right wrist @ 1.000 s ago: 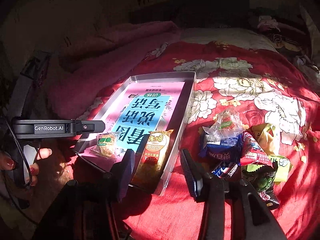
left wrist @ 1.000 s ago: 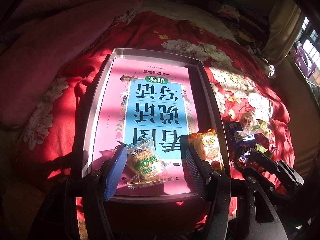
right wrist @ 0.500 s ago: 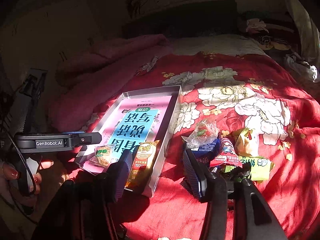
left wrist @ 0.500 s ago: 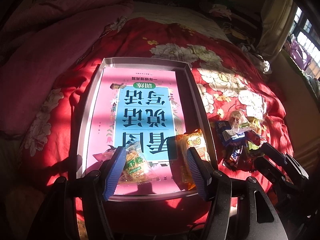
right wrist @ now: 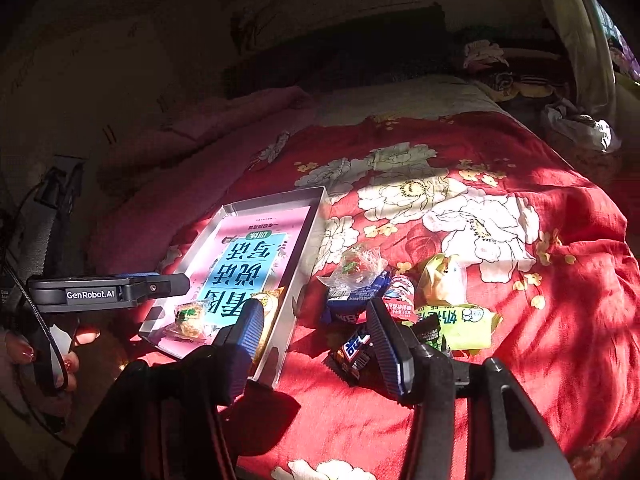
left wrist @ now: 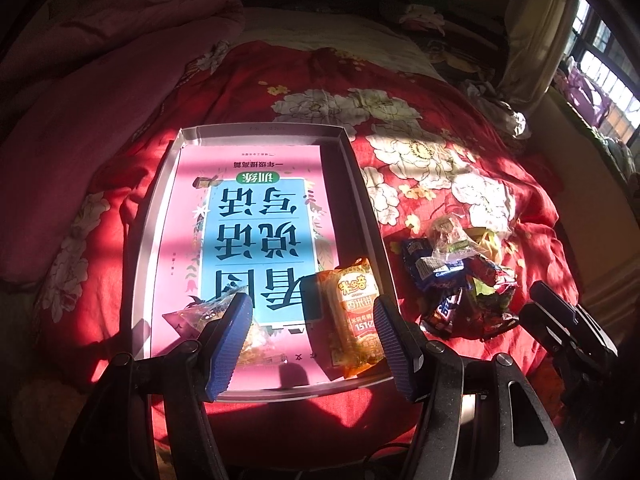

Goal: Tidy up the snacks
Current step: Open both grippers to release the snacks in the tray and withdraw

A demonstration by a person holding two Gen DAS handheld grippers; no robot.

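A grey metal tray [left wrist: 158, 216] lies on the red bedspread with a pink-and-blue book [left wrist: 256, 216] inside. An orange snack packet [left wrist: 356, 312] and a clear cracker packet [left wrist: 200, 314] lie on the book at the tray's near end. My left gripper [left wrist: 312, 340] is open and empty, above the tray's near edge. A pile of loose snacks [left wrist: 460, 276] lies right of the tray. In the right wrist view my right gripper [right wrist: 316, 344] is open and empty, between the tray [right wrist: 312, 236] and the pile [right wrist: 400, 300]. The left gripper [right wrist: 108, 292] shows there at the left.
A pink quilt [left wrist: 100, 80] is bunched at the back left. The flowered red bedspread [right wrist: 480, 220] covers the bed. A window and curtain [left wrist: 560, 40] are at the far right. The right gripper [left wrist: 568, 320] shows at the right of the left wrist view.
Both grippers have pulled back and risen, so the tray and pile look smaller and farther. The snacks in the tray and the pile stay where they were.
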